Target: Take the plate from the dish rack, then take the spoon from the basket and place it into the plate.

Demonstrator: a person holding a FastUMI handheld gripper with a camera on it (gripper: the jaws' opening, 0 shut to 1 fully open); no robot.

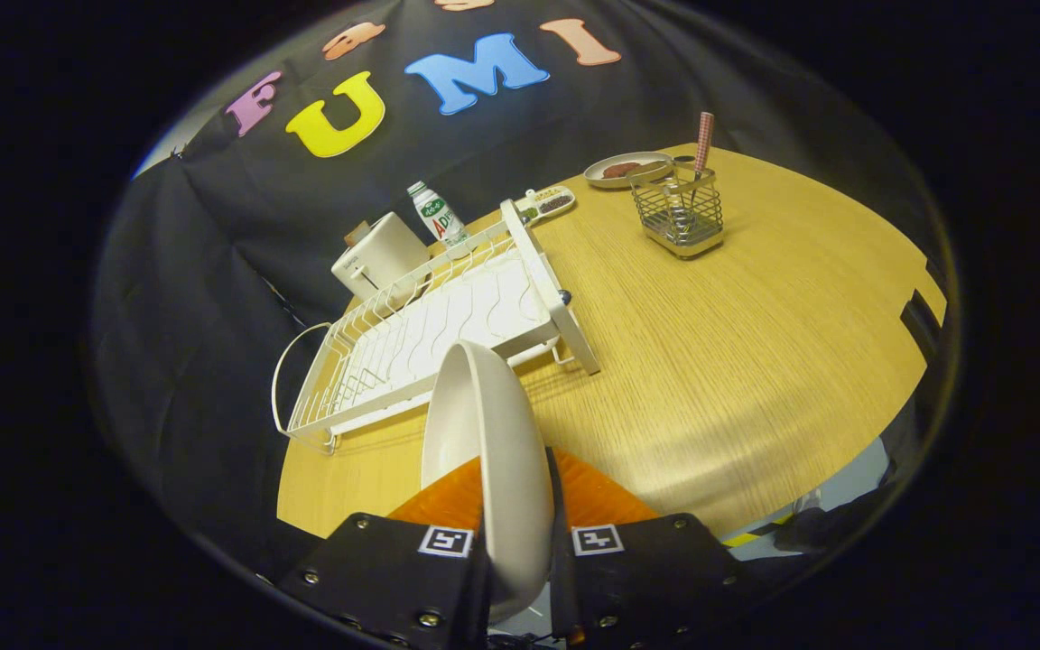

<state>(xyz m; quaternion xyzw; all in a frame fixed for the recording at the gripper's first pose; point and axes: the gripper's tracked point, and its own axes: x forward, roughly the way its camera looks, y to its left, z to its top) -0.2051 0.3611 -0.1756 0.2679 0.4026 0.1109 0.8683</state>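
Holding the plate (484, 451) edge-on in your claw (520, 533), clear of the dish rack (448, 334) — nicely done.

You've got both fingers clamped on the plate's rim, and it stands upright between them, with the empty white rack just ahead and below. That plate looks stiff, glazed and slick, likely ceramic: it won't flex, but it could pivot or slip in a rim pinch, and a drop onto the wooden table (737, 343) could chip it. Keep the squeeze firm and lay it down flat and gently. Well beyond your fingers stands the wire basket (682, 212), with the spoon (701, 149) upright inside. It looks light, thin and smooth; take it by the patterned handle poking above the wires, where you have room.
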